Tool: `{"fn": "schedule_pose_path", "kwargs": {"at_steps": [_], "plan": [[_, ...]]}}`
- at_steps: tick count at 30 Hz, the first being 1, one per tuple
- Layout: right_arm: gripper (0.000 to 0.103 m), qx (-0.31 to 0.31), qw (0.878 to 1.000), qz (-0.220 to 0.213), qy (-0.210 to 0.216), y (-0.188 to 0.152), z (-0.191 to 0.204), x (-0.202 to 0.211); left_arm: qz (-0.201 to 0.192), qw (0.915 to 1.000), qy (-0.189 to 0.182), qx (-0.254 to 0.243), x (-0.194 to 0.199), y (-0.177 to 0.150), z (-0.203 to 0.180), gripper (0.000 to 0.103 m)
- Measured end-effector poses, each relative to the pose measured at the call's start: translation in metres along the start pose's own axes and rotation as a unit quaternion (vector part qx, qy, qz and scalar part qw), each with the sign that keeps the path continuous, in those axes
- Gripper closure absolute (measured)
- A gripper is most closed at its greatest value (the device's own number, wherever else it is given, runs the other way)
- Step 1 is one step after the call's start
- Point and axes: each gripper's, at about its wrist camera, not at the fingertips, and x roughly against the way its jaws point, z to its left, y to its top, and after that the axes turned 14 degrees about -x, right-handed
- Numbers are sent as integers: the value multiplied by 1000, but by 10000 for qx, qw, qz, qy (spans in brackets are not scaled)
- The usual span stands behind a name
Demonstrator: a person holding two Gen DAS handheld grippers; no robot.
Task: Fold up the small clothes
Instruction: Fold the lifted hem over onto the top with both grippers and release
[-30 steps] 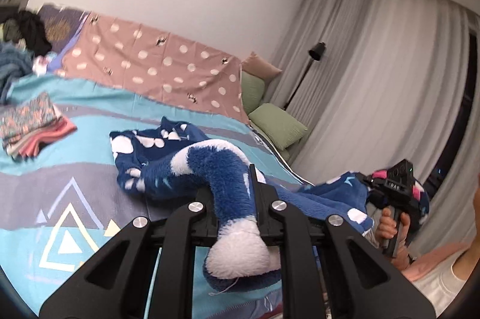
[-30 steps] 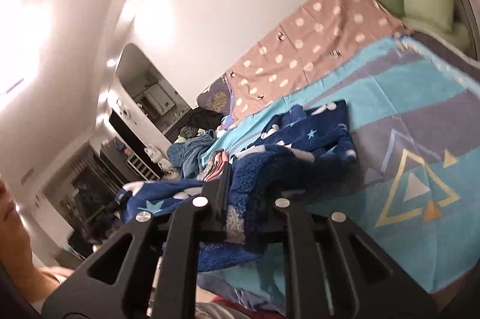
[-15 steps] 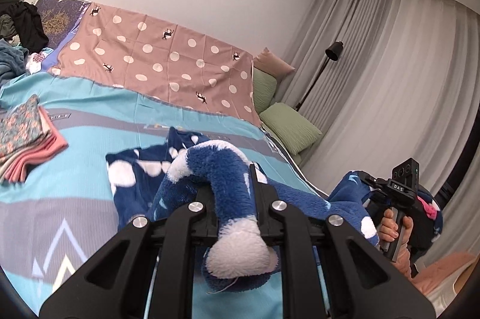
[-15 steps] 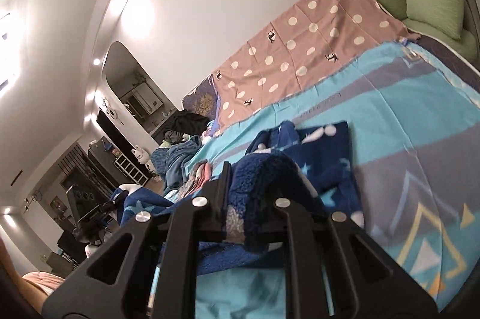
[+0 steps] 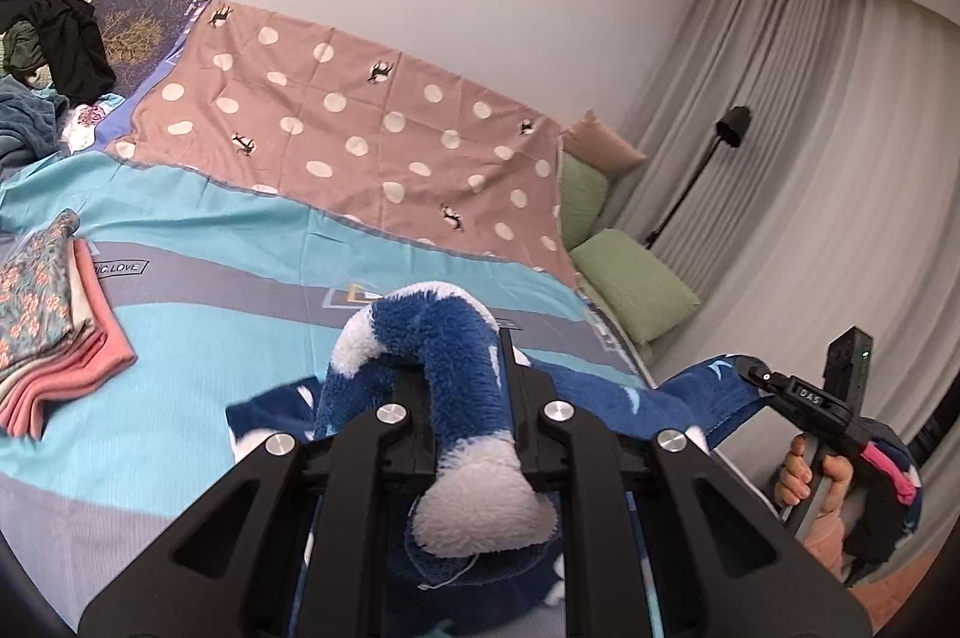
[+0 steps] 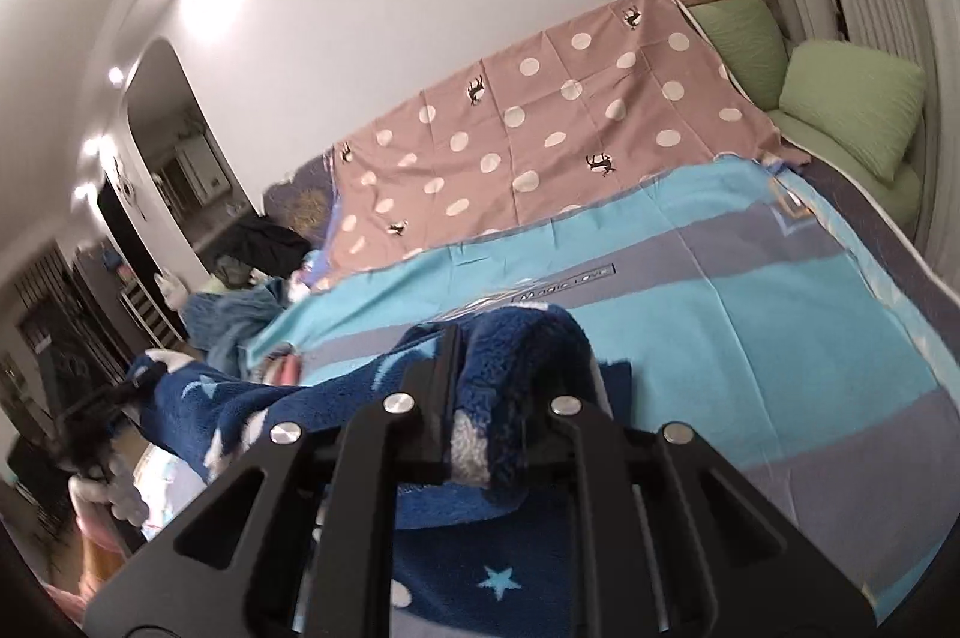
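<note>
Blue fleece fills the middle of your left wrist view: your left gripper (image 5: 465, 398) is clamped on a bunched fold of the blue fleece garment (image 5: 444, 356), with a white fluffy patch bulging out behind the fingers toward 6 o'clock. From that fold the cloth stretches toward 3 o'clock, where your right gripper (image 5: 762, 377) holds its other edge, your right hand (image 5: 810, 470) wrapped round the handle. The rest of the garment drapes down onto the turquoise and grey bedspread (image 5: 198, 242). At 9 o'clock a folded stack of clothes (image 5: 48, 320) lies on that bedspread, well apart from the fleece. At 12 o'clock sits a pink polka-dot sheet (image 5: 360, 122), and at 2 o'clock green pillows (image 5: 636, 284) and a black floor lamp (image 5: 732, 128).

Seen from your right wrist, your right gripper is shut tight on a thick dark-blue wad of the same garment, which runs off toward 9 o'clock to your blurred left hand (image 6: 105, 488). A star-printed part lies at 6 o'clock. Bedspread spreads from 1 to 4 o'clock.
</note>
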Motion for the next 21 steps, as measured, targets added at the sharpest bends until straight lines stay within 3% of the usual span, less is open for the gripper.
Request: {"fn": "schedule_pose_path", "kwargs": {"at_steps": [10, 13, 16, 21], "plan": [[90, -107, 9983, 436, -370, 22, -23, -111, 511, 9967, 365, 515, -90, -7, 66, 89], [84, -208, 9939, 790, -744, 17, -39, -157, 1001, 9909, 543, 717, -130, -25, 89, 87], [80, -324, 9845, 1349, -1077, -3, -58, -194, 1624, 9798, 636, 977, -164, -55, 106, 87], [74, -429, 9829, 1495, -981, -11, -67, -193, 1541, 9821, 526, 947, -155, -55, 107, 83]]}}
